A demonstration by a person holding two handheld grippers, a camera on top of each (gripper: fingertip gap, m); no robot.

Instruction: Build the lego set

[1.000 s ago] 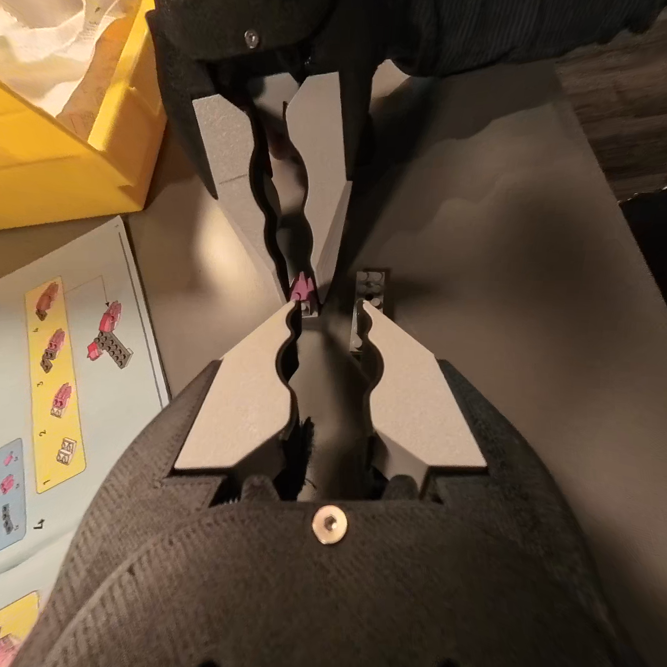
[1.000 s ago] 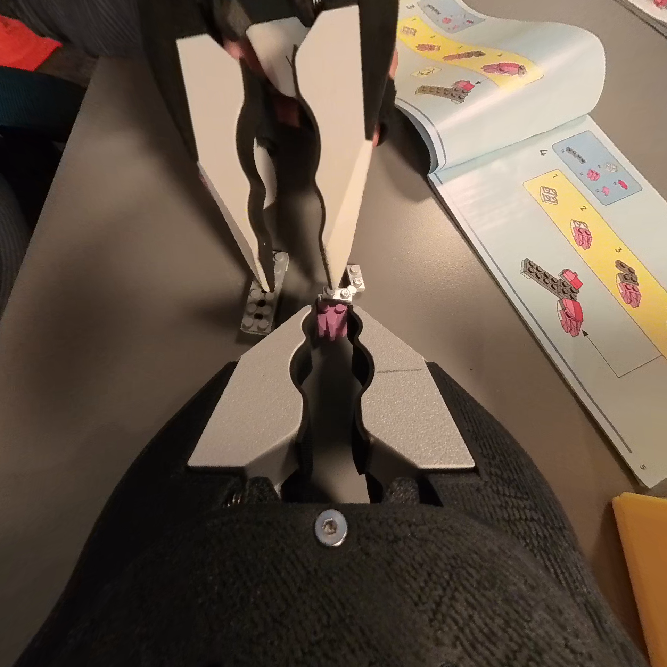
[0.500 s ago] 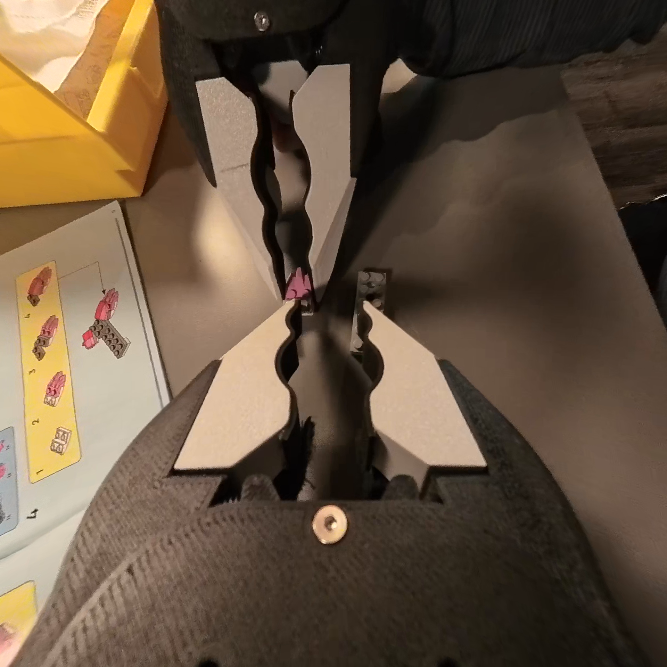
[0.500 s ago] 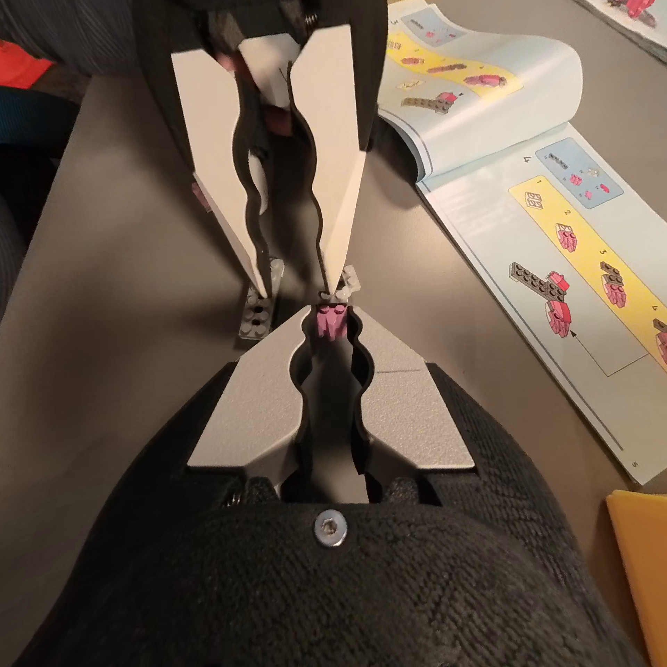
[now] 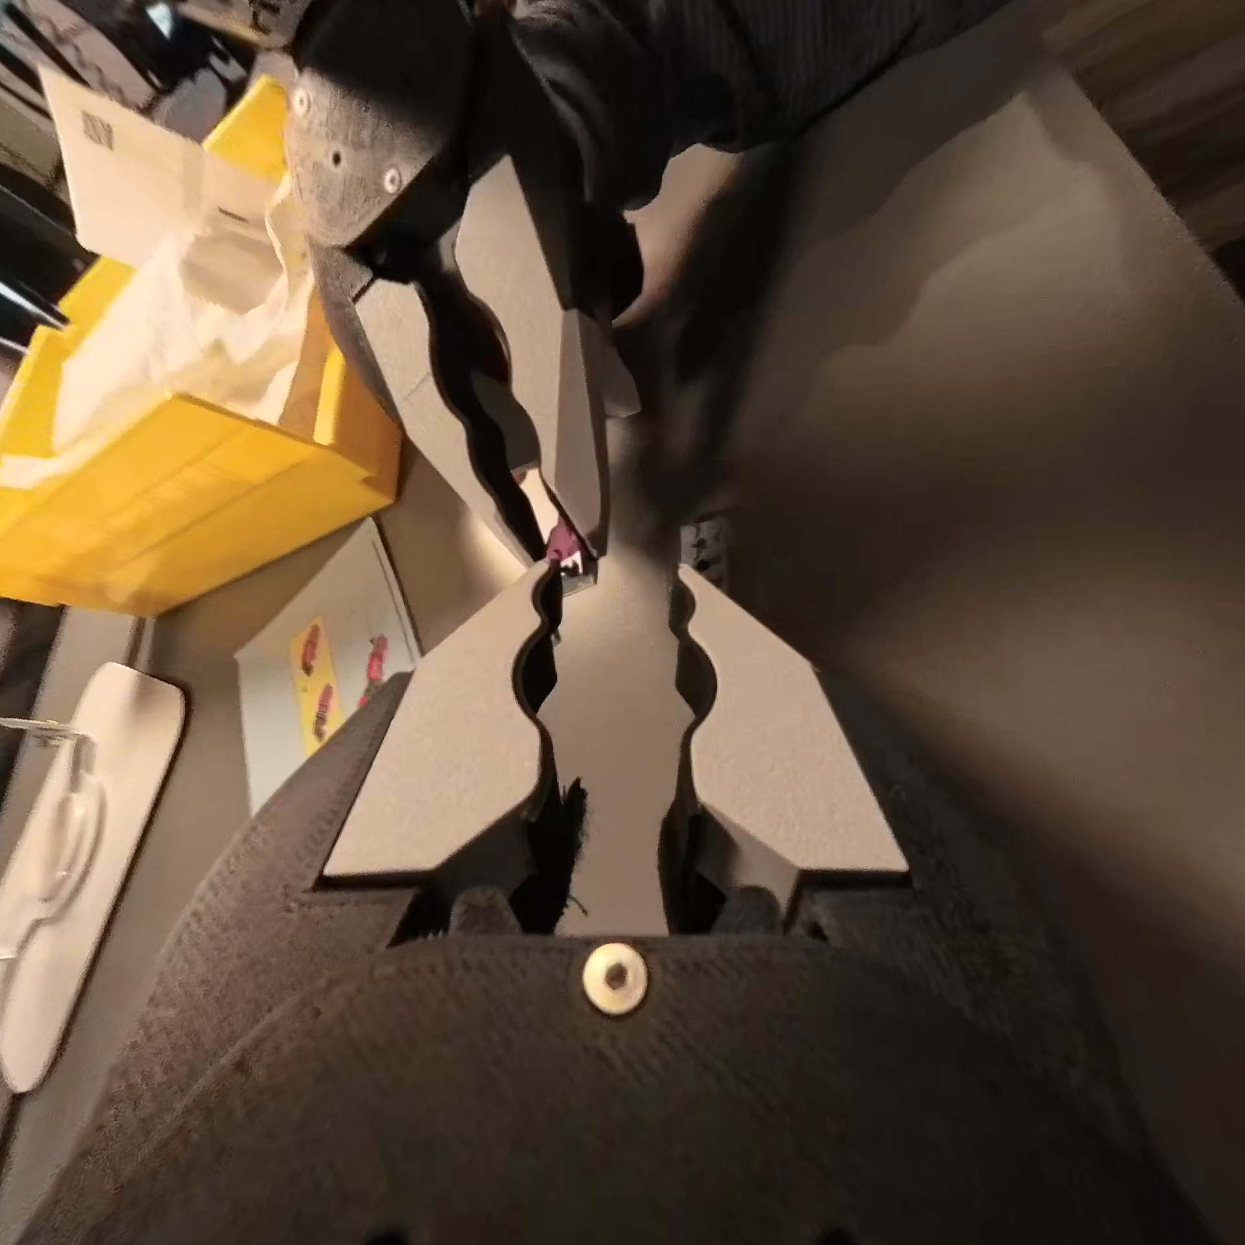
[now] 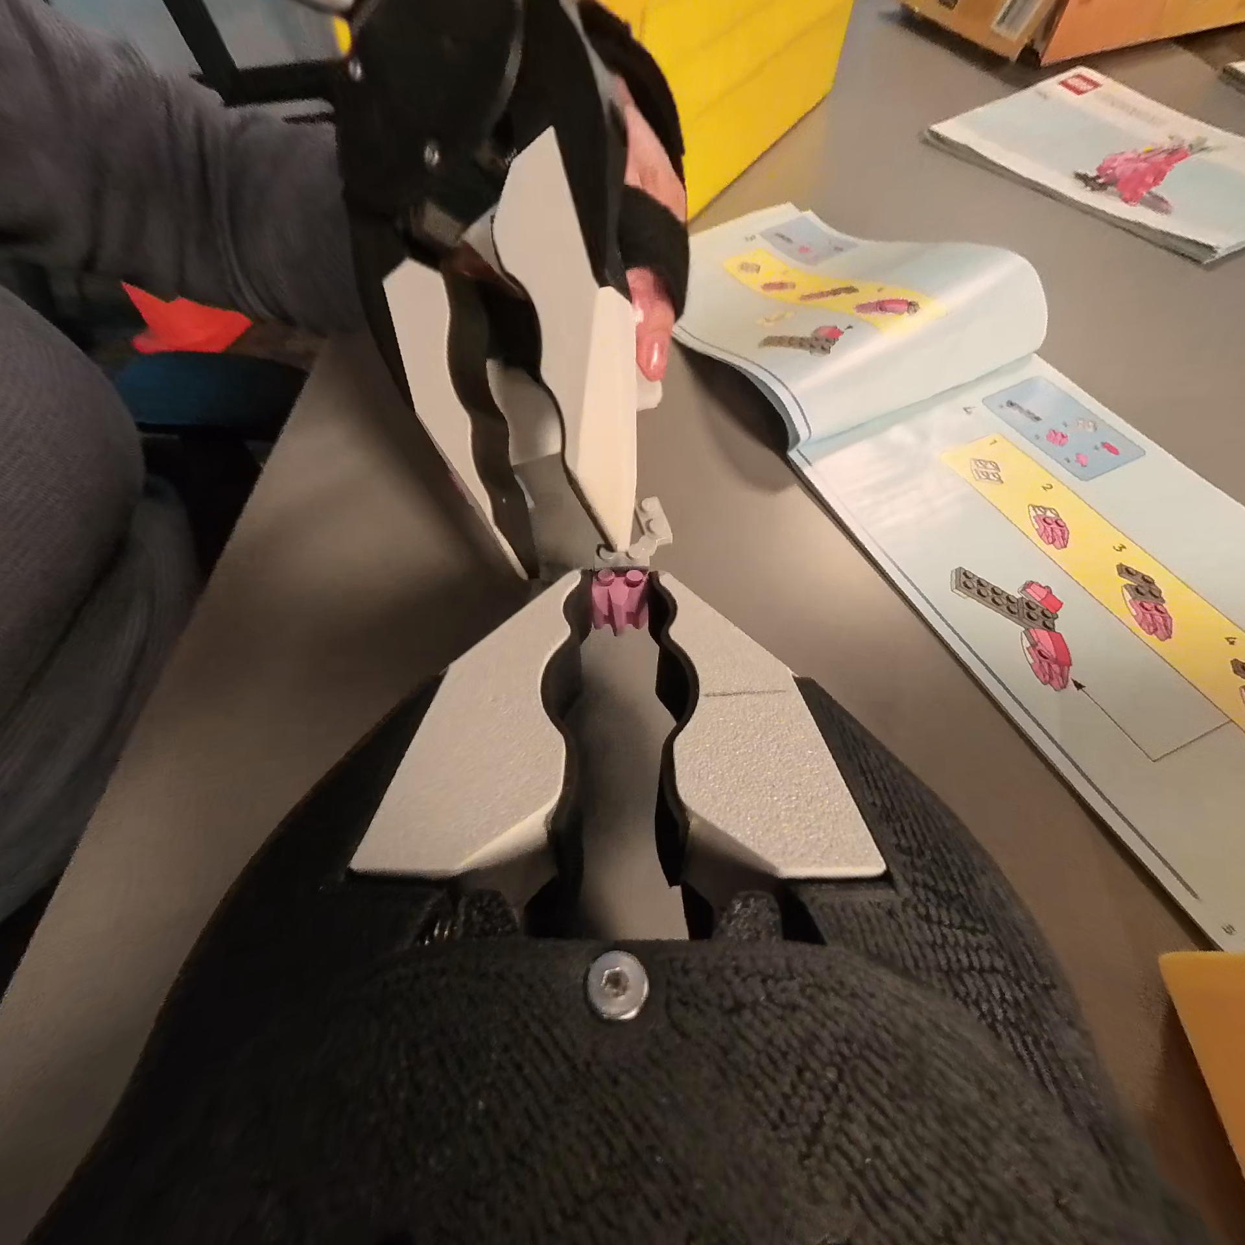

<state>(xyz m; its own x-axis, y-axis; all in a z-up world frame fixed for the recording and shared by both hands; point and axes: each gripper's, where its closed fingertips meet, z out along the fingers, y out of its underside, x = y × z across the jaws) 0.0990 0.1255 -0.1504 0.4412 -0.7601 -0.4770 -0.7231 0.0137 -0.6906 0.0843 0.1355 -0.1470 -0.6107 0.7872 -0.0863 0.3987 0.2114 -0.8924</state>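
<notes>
Right tool [image 6: 616, 586] pinching pink brick [image 6: 616, 606]; left tool [image 5: 616, 579] spread, fingertip touching attached grey plate [image 6: 650, 539].

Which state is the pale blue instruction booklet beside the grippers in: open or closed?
Open. The pale blue instruction booklet lies spread on the grey table, one page curling upward, its picture steps showing.
</notes>
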